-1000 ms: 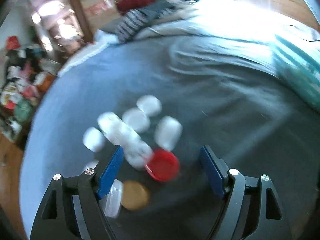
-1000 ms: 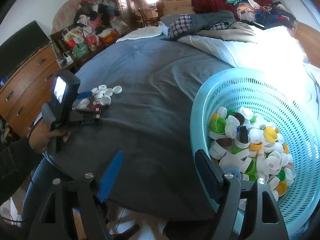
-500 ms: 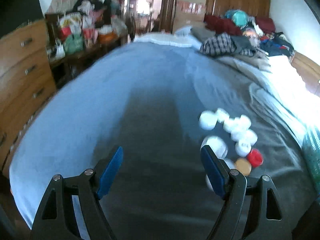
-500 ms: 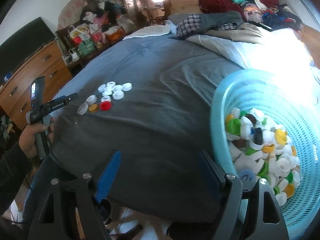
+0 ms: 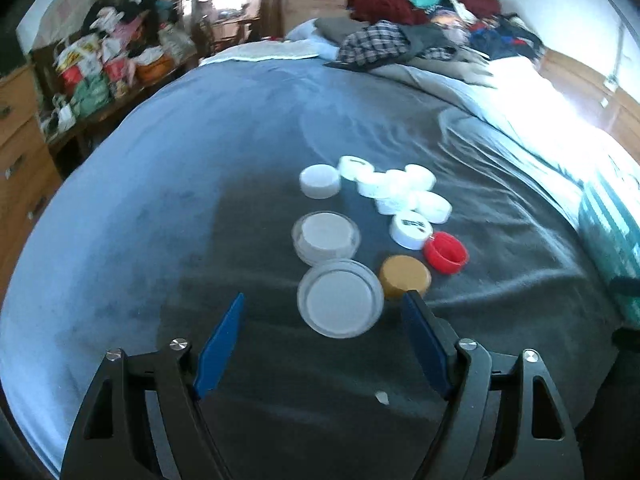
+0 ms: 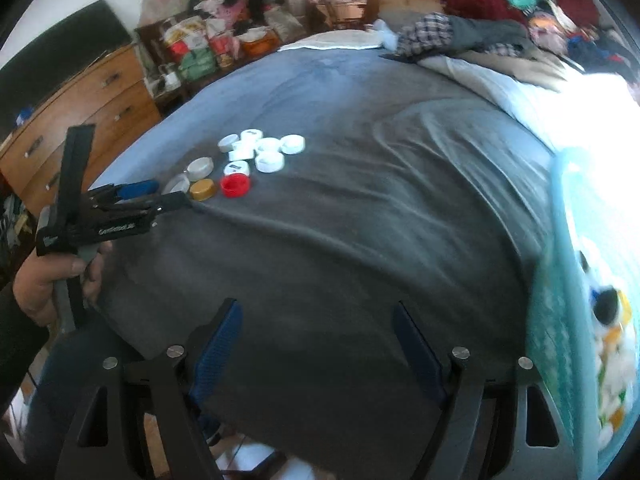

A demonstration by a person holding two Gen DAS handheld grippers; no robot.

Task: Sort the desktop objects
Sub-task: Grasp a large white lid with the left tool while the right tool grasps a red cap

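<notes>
Left gripper [image 5: 320, 312] lining up on a lid

Its jaws have just been closing a bit, staying apart around the big clear lid [image 5: 340, 298] beside the gold cap [image 5: 405, 276]; right gripper [image 6: 316, 336] is hanging apart, holding nothing.

Left gripper [image 5: 322, 306] above grey blanket [image 5: 240, 128] of bed, jaws apart and just narrowed, nothing clamped. Clear lid [image 5: 340, 298] lying between blue pads [image 5: 218, 346], untouched. Beyond: second clear lid [image 5: 325, 237], gold cap [image 5: 405, 276], red cap [image 5: 445, 252], cluster of white caps [image 5: 396, 194]. Teal basket [image 5: 612, 232] at right edge.
</notes>
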